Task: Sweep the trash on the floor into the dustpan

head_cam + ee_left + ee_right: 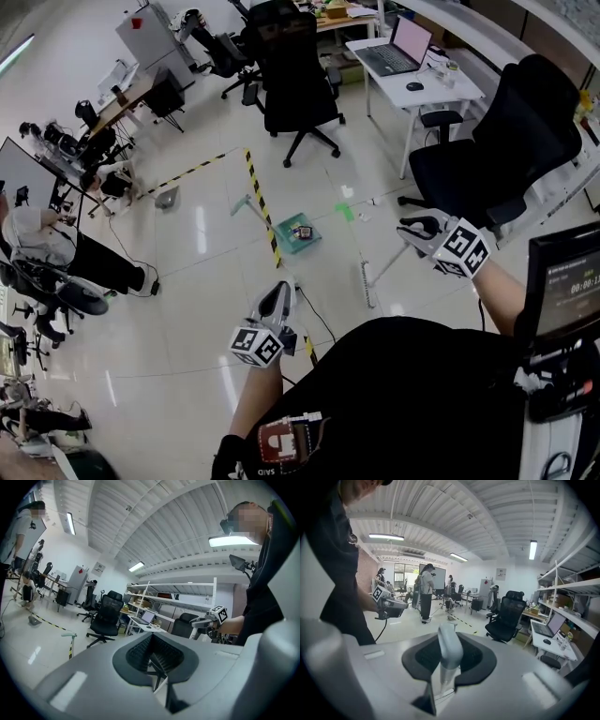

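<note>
Both grippers have their jaws drawn together: the right gripper point(417, 230) clamps the pale grey plastic broom handle point(450, 651), while the left gripper point(157, 663) grips nothing. The white broom head point(367, 283) rests on the glossy floor point(206, 309) near the green square dustpan point(298, 234).

Pale tiled floor point(187, 309) is super glossy; teal plastic dustpan point(298, 234) on it looks smooth, white plastic broom handle point(449, 651) semi-matt.

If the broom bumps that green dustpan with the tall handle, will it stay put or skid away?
The green plastic long-handled dustpan would probably skid: it stands unheld on glossy pale floor. It looks thin-walled, so likely light for its size. Its tall upright handle may make it tip if pushed high up.
</note>
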Motion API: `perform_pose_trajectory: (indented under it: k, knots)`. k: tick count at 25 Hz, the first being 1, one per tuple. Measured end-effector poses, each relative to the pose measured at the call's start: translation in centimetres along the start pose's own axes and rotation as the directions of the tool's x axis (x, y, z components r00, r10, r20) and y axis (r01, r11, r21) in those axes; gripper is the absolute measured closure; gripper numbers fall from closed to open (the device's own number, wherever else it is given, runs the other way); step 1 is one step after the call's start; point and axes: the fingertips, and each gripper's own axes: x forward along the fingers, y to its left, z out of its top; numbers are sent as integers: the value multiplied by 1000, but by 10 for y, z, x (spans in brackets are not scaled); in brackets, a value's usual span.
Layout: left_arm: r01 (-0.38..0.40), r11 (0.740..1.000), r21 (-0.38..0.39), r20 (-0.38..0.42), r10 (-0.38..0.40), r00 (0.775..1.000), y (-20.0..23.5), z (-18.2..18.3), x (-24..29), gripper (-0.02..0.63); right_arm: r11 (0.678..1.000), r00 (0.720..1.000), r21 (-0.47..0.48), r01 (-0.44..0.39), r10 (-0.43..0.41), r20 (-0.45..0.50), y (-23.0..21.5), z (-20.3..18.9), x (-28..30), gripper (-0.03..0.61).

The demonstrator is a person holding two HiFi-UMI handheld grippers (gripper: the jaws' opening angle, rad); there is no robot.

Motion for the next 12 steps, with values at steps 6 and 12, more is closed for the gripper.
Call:
perform_pose_trajectory:
  k: [6,12]
  knots:
    - [-25,1000,11,12,25,1000,-32,-8,-8,614,998,998,-4,-56,57,30,18,-9,-23,518]
    - [-65,998,-7,21,65,998,-60,-7,6,614,994,993,-17,-109,109,38,14,-16,-36,518]
